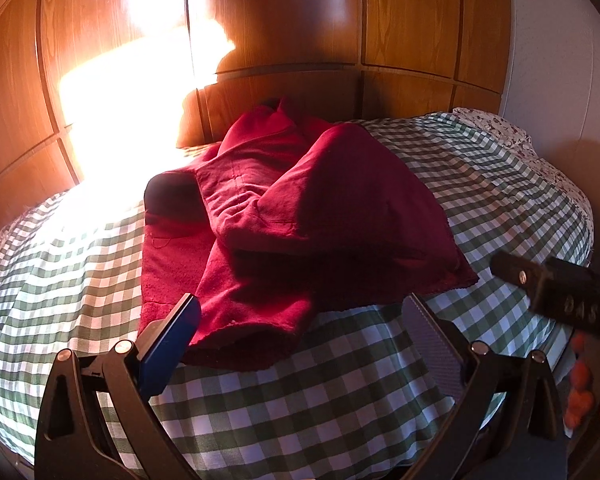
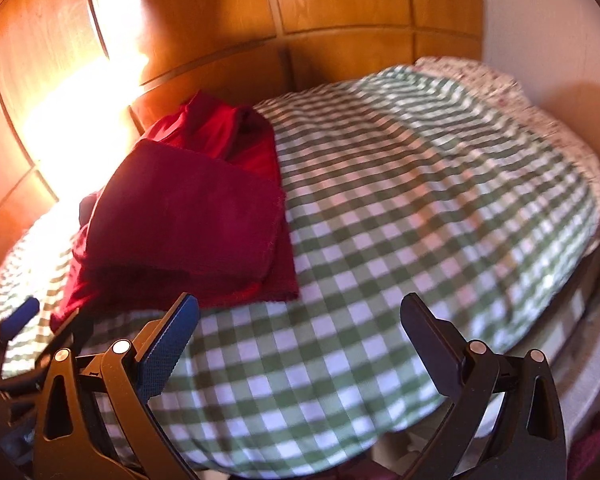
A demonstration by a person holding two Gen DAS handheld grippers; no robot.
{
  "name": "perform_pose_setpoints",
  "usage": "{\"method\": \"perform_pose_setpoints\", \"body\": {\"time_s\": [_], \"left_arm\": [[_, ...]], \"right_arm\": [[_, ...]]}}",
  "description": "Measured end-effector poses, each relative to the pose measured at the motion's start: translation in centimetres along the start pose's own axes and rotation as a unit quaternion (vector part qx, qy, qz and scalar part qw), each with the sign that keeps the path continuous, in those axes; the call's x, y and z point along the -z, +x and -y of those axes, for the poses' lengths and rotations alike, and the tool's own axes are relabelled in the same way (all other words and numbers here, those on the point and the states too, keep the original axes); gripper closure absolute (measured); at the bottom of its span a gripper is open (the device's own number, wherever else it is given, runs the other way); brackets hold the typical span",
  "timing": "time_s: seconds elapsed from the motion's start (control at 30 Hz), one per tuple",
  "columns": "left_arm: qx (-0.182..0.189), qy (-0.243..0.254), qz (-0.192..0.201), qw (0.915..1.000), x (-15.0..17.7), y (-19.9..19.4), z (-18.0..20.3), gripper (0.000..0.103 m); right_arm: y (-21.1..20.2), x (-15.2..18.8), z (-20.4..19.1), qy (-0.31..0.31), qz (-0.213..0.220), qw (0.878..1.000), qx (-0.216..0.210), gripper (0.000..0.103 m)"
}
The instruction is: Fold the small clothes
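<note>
- Wooden panelling (image 1: 400,20) backs a bed with a green-checked cover (image 1: 300,400), sunlit at its far left.
- A red garment (image 1: 284,216) lies rumpled and partly folded on the cover.
- The left gripper (image 1: 300,312) is low and level, fingers spread wide, its blue pad just beside the garment's near hem, gripping nothing.
- The right gripper (image 2: 300,312) hangs over bare cover right of the garment, fingers spread, empty.

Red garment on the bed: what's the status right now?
Left tool open, empty, at the near hem. Right tool open, empty, off to the side. Red garment partly folded on checked bedspread. Nothing blocking.
</note>
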State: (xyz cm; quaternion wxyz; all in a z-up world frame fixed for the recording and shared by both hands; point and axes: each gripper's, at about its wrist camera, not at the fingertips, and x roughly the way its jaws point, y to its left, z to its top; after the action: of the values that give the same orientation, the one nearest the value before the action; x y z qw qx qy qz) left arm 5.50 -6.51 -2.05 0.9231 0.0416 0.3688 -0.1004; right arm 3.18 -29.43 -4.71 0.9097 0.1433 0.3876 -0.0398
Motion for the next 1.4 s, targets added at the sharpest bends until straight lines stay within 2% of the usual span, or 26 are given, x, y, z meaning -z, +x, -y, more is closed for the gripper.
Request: {"method": "perform_pose_setpoints", "body": {"time_s": [0.1, 0.2, 0.33, 0.4, 0.47, 0.53, 0.57, 0.6, 0.63, 0.67, 0.7, 0.73, 0.83, 0.9, 1.0, 1.1, 1.13, 1.17, 1.2, 1.23, 1.27, 1.3, 1.33, 1.37, 1.4], "left_arm": [[0.005, -0.018, 0.001, 0.9998, -0.6, 0.0, -1.9, 0.003], [0.006, -0.051, 0.006, 0.9987, -1.2, -0.3, -4.2, 0.003], [0.033, -0.084, -0.003, 0.9959, -1.6, -0.2, -6.6, 0.003], [0.048, -0.082, 0.006, 0.9955, -1.8, -0.6, -7.1, 0.004], [0.067, -0.071, 0.015, 0.9951, -2.1, -1.1, -7.4, 0.008], [0.081, -0.056, 0.022, 0.9949, -2.1, -1.6, -7.4, 0.009], [0.091, -0.047, 0.022, 0.9945, -2.1, -1.8, -7.3, 0.01], [0.102, -0.043, 0.02, 0.9936, -2.2, -2.0, -7.3, 0.01], [0.116, -0.044, 0.015, 0.9921, -2.2, -2.0, -7.5, 0.01], [0.131, -0.049, 0.01, 0.9902, -2.2, -1.8, -7.9, 0.01], [0.141, -0.054, 0.007, 0.9885, -2.3, -1.8, -8.1, 0.01], [0.147, -0.059, 0.004, 0.9874, -2.5, -1.6, -8.4, 0.01], [0.174, -0.085, -0.006, 0.9811, -3.2, -1.0, -9.2, 0.013], [0.206, -0.104, -0.016, 0.9729, -3.9, -0.6, -9.8, 0.013], [0.245, -0.117, -0.038, 0.9616, -4.7, 0.2, -10.3, 0.013], [0.263, -0.123, -0.065, 0.9547, -5.2, 1.5, -10.7, 0.014], [0.27, -0.125, -0.074, 0.9518, -5.2, 2.0, -10.7, 0.023], [0.275, -0.126, -0.085, 0.9494, -5.1, 2.5, -10.7, 0.045], [0.271, -0.125, -0.101, 0.949, -5.1, 3.2, -10.7, 0.059], [0.261, -0.115, -0.121, 0.9509, -4.9, 3.9, -10.5, 0.081], [0.251, -0.104, -0.136, 0.9528, -4.8, 4.5, -10.2, 0.083], [0.241, -0.1, -0.146, 0.9544, -4.6, 5.1, -10.2, 0.082], [0.234, -0.11, -0.153, 0.9539, -4.3, 5.6, -10.4, 0.063], [0.234, -0.128, -0.161, 0.9503, -4.0, 6.0, -10.7, 0.032], [0.234, -0.145, -0.155, 0.9489, -3.8, 6.3, -11.1, 0.026]], "right_arm": [[1.9, -2.4, 0.5, 0.005, -0.005, 1.0, -0.021, 0.003], [3.2, -5.2, -0.3, -0.025, 0.013, 0.999, -0.047, 0.003], [5.7, -9.1, -2.1, -0.057, 0.002, 0.992, -0.115, 0.003], [7.5, -10.8, -3.0, -0.064, -0.016, 0.987, -0.148, 0.003], [9.4, -11.9, -3.6, -0.062, -0.05, 0.977, -0.197, 0.003], [11.0, -12.1, -4.7, -0.082, -0.077, 0.97, -0.215, 0.005], [11.4, -11.8, -5.2, -0.095, -0.094, 0.966, -0.219, 0.01], [11.8, -11.1, -6.1, -0.119, -0.127, 0.956, -0.236, 0.031], [11.8, -10.4, -6.9, -0.139, -0.147, 0.949, -0.24, 0.048], [11.4, -9.7, -7.5, -0.162, -0.157, 0.944, -0.239, 0.056], [10.6, -8.8, -8.1, -0.18, -0.162, 0.937, -0.251, 0.074], [10.0, -8.2, -8.5, -0.184, -0.166, 0.932, -0.266, 0.081], [7.4, -6.6, -9.3, -0.174, -0.16, 0.922, -0.308, 0.081], [5.8, -5.7, -10.3, -0.167, -0.156, 0.911, -0.343, 0.081], [4.4, -3.7, -12.8, -0.159, -0.17, 0.886, -0.402, 0.081], [4.2, -2.0, -14.8, -0.161, -0.189, 0.866, -0.435, 0.082], [4.3, -1.3, -15.5, -0.164, -0.195, 0.861, -0.441, 0.082], [4.4, -0.9, -16.0, -0.167, -0.199, 0.858, -0.444, 0.082], [4.6, -0.4, -16.4, -0.166, -0.203, 0.856, -0.445, 0.082], [4.5, -0.1, -16.5, -0.164, -0.209, 0.854, -0.448, 0.081], [4.6, 0.0, -16.5, -0.166, -0.214, 0.85, -0.451, 0.081], [4.7, 0.0, -16.4, -0.172, -0.213, 0.852, -0.447, 0.081], [4.7, -0.1, -16.2, -0.177, -0.21, 0.856, -0.438, 0.081], [4.8, -0.2, -16.1, -0.178, -0.209, 0.858, -0.435, 0.081], [4.6, 0.0, -15.8, -0.175, -0.207, 0.862, -0.429, 0.081]]}}
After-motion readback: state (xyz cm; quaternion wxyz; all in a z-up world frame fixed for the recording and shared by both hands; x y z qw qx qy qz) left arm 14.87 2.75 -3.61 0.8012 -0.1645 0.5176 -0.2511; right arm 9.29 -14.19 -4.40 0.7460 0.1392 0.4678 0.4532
